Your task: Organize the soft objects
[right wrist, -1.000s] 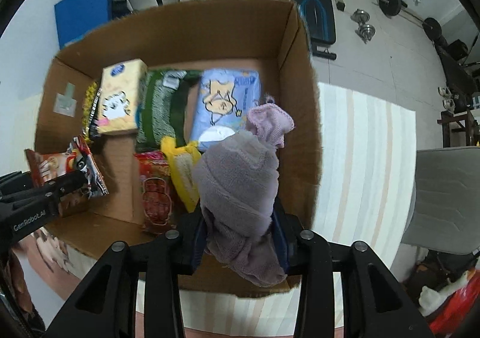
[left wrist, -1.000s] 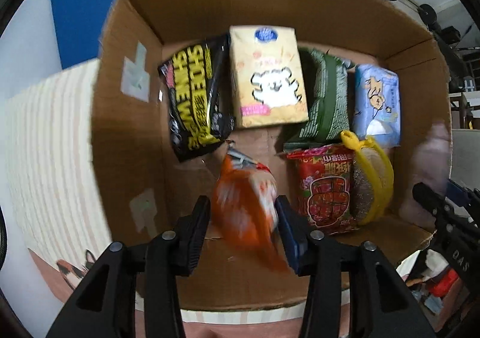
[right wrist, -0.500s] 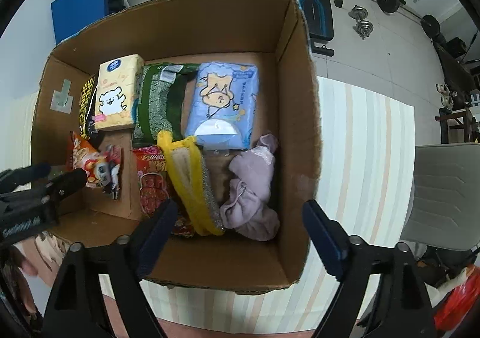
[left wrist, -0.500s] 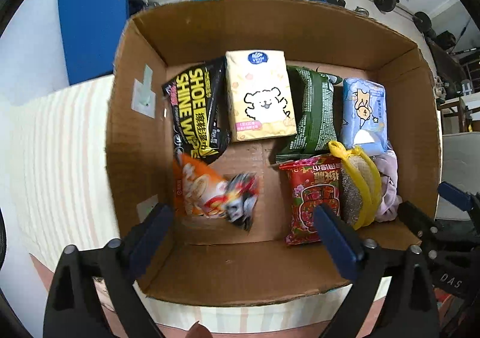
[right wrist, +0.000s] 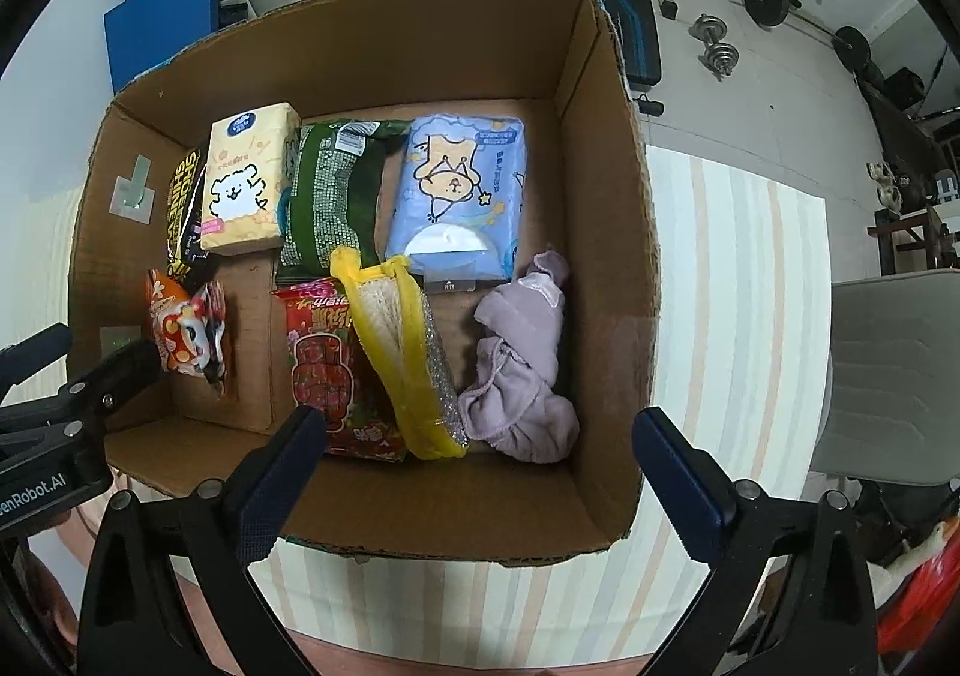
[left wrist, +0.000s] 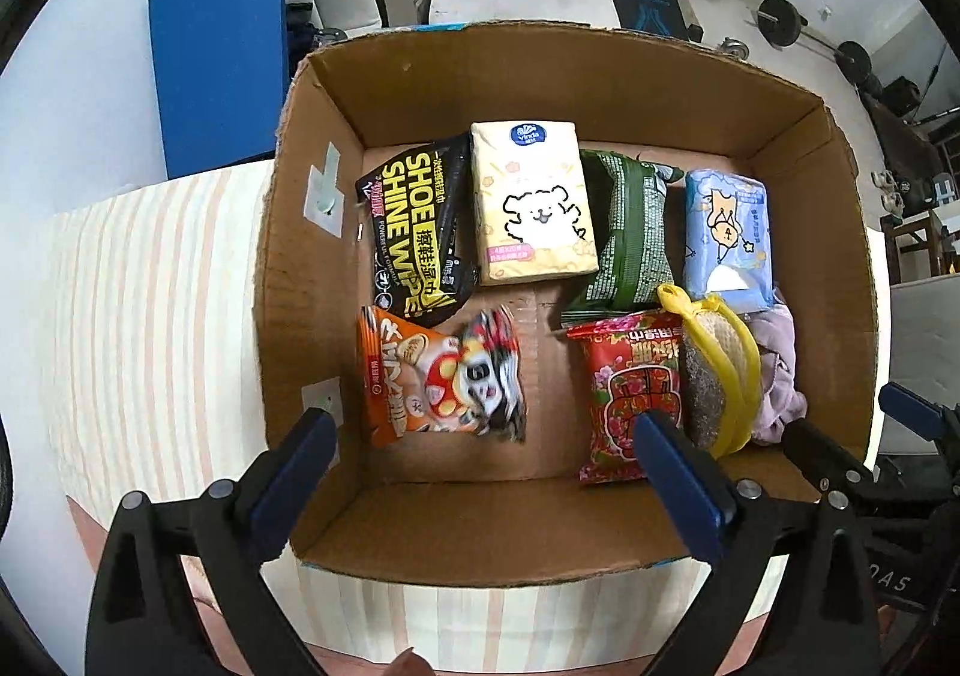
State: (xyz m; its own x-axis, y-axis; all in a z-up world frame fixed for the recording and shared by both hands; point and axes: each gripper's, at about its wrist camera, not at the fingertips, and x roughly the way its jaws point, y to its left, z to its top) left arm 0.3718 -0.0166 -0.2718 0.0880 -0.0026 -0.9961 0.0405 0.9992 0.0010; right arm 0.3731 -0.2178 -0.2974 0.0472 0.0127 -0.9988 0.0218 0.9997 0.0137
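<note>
Above the box, both claws spread and empty; could snag the 7 o'clock snack descending carelessly.

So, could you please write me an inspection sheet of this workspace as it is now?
Surface: striped beige cloth under open brown cardboard box.
Job's things: orange snack packet, lilac crumpled cloth, yellow tissue pack, blue tissue pack, all inside the box.
Clutter: nothing seen.
Grippers: left gripper and right gripper open, empty.
Cables: nothing seen.
Surroundings: dumbbells, blue mat.
</note>
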